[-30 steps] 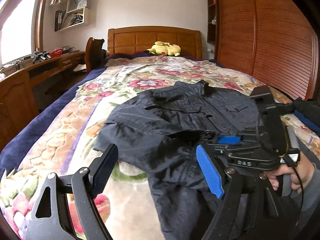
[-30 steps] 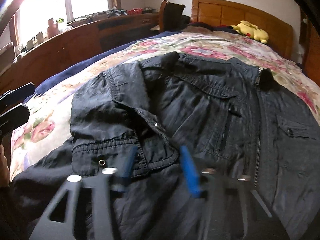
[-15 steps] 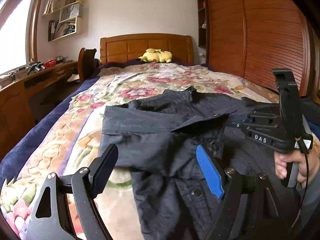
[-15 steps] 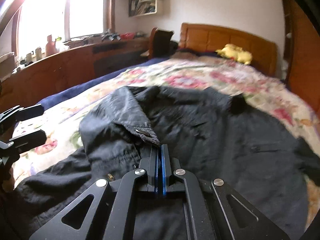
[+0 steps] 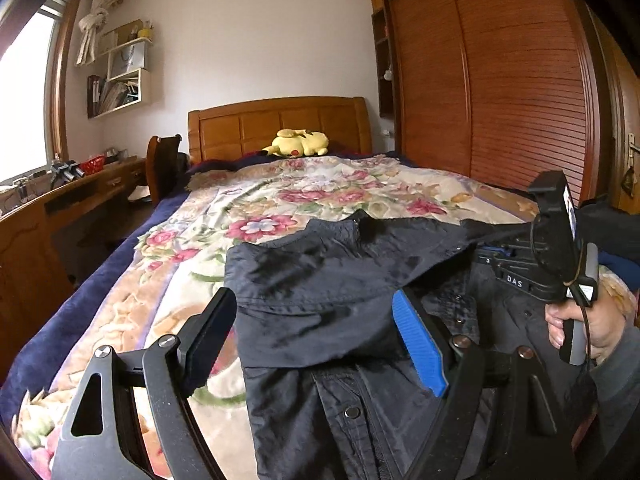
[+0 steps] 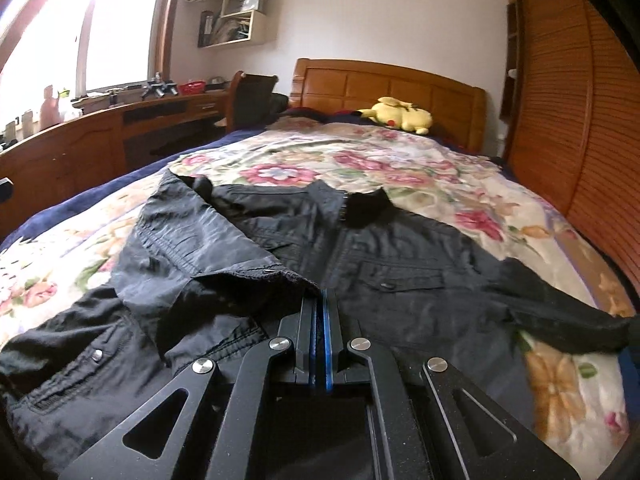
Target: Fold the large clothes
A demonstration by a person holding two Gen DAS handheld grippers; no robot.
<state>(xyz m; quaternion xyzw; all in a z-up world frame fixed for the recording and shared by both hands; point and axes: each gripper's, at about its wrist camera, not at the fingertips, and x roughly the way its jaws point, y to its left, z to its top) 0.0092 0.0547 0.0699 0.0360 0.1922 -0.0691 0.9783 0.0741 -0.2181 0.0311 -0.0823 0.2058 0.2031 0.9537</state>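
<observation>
The jacket (image 6: 360,264) lies spread on the bed (image 6: 440,168), its left sleeve folded across the chest. The right gripper (image 6: 319,312) is clamped on the sleeve's cuff edge (image 6: 280,276). The left gripper (image 5: 316,336) hangs with fingers apart over the jacket's left edge, with bare quilt beyond.
</observation>
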